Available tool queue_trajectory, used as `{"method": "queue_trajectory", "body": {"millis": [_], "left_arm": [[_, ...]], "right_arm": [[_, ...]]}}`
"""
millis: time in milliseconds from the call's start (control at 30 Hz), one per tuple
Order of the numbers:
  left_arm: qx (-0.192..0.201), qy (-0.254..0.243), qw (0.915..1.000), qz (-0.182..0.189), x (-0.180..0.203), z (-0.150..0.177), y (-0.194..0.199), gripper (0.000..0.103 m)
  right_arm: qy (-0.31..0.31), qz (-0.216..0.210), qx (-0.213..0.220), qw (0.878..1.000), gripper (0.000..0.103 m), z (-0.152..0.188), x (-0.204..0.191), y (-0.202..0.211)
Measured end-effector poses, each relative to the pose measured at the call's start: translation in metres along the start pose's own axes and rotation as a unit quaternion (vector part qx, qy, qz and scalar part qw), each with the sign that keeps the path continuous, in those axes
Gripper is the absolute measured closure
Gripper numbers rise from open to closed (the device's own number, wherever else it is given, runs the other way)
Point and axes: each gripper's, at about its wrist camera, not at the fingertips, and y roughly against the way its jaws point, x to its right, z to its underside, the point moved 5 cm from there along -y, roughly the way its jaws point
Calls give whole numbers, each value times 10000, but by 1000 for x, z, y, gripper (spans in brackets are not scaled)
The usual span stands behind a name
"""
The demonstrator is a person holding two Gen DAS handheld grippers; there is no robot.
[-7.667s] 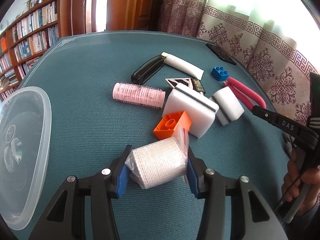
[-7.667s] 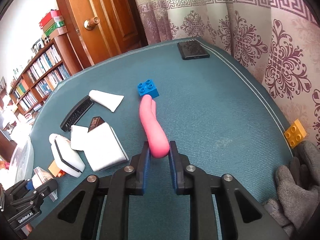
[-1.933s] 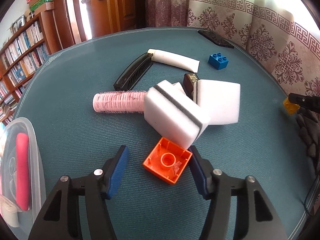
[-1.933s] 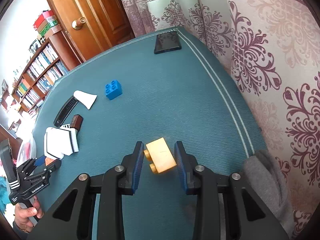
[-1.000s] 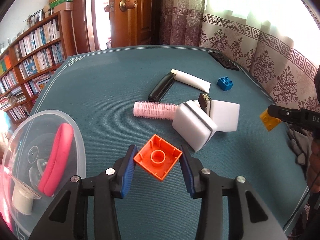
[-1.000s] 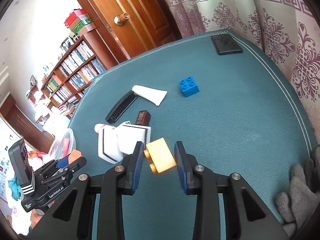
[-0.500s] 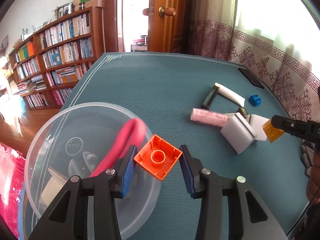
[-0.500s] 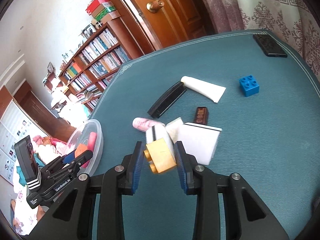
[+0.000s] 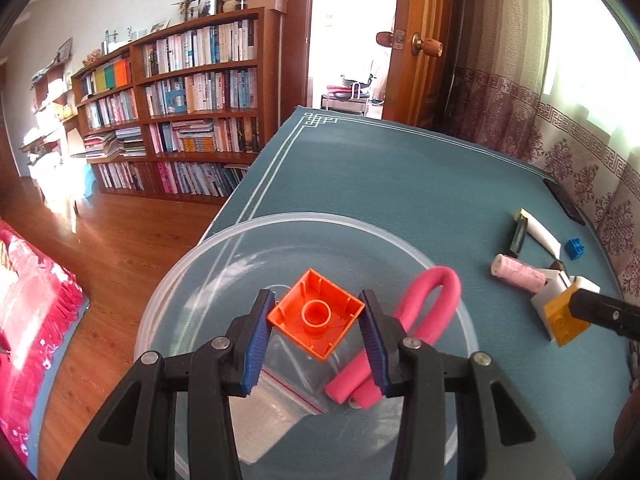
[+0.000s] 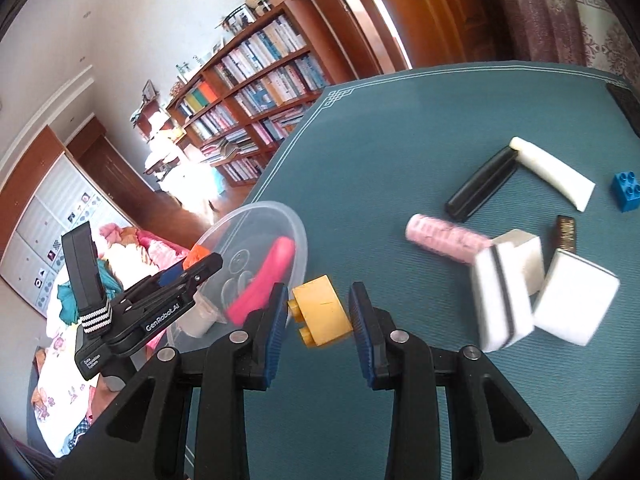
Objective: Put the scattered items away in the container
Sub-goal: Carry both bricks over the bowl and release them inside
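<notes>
"GenRobot.AI" on left tongs (image 10: 200, 270)

we see our right hand-held gripper (image 10: 318, 314) clamping a yellow brick (image 10: 322, 312) above the teal counter (image 10: 380, 152), while our left hand-held gripper (image 10: 200, 266) holds an orange brick (image 10: 196, 252) over the clear container (image 10: 298, 236).

Motion-blurred in the right wrist view: white sponge (image 10: 505, 292) and pink hair roller (image 10: 444, 239). Partly covered by the left gripper (image 9: 316, 338): plastic bag (image 9: 280, 396) in the clear bowl (image 9: 192, 276). Cut off at the frame edge: black phone (image 10: 626, 106). Too small to read: book spines on the bookshelf (image 9: 188, 120).
</notes>
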Motion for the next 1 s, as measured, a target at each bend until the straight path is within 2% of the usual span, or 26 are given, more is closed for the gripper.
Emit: {"method": "queue_trajectory", "body": {"millis": [300,533,600,633,667,833,933,1000], "left_arm": [[-8,103,9999,-84,-24,-1,-5,55],[-59,17,9999,-87,-31,0,-8,55],[-79,44,9999,-66,-34,-1,-9,46],[-68,84,9999,-58,-35,-1,-9,34],[-45,124,9999,-60,-38,-2,-8,27],[-8,162,9998,-82,-43,-2,-5,24],[-32,184,9998,-89,-45,0,-4,23],[-46,205,9997,-97,-45,1,-4,22]], "right_arm": [[603,-302,-293,9973,69,7,-61,-39],[771,-450,-586,9943,68,19,-80,-64],[769,-462,-631,9940,68,20,-83,-68],[752,-462,-648,9940,68,21,-82,-69],[736,-460,-681,9939,68,21,-81,-71],[521,-478,-802,9943,67,24,-71,-77],[429,-585,-799,9942,59,25,-68,-75],[451,-631,-758,9941,59,25,-69,-73]]}}
